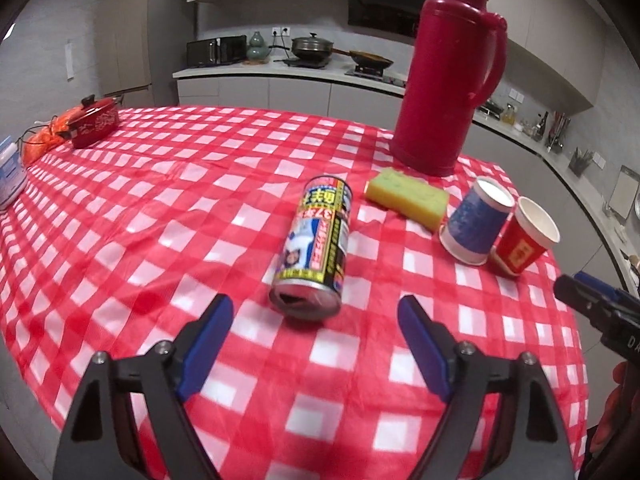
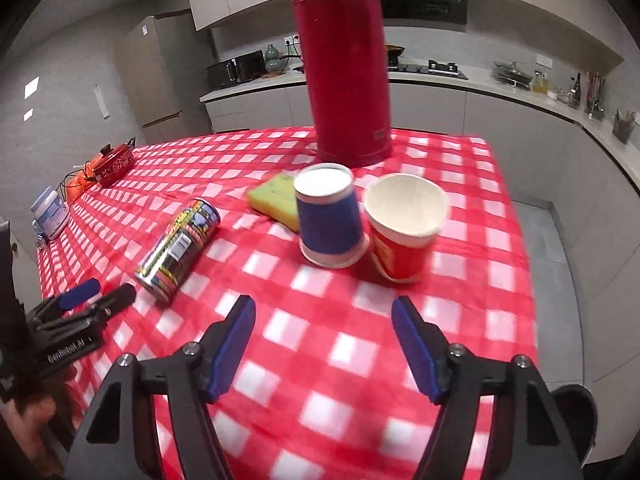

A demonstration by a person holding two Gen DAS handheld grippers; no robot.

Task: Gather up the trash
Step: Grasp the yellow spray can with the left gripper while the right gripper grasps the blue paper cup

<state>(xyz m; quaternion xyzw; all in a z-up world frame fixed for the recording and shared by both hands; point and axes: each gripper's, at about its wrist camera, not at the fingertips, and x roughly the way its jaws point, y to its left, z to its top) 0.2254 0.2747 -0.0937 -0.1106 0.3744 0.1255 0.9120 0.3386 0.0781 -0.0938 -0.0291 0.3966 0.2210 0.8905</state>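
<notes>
A printed drink can [image 1: 314, 246] lies on its side on the red checked tablecloth [image 1: 160, 208], its open end toward my open, empty left gripper [image 1: 316, 320] just short of it. The can also shows in the right wrist view [image 2: 180, 248]. An upside-down blue paper cup [image 1: 476, 226] and an upright red paper cup [image 1: 526, 240] stand side by side at the right. My right gripper [image 2: 324, 316] is open and empty, a short way in front of the blue cup [image 2: 330, 220] and red cup [image 2: 404, 228].
A tall red thermos [image 1: 448, 72] stands behind a yellow-green sponge [image 1: 408, 196]. A small red pot [image 1: 94, 122], an orange bag and a white jar [image 1: 8, 176] sit at the far left. The table's right edge [image 2: 520, 240] drops to the floor. Kitchen counters lie behind.
</notes>
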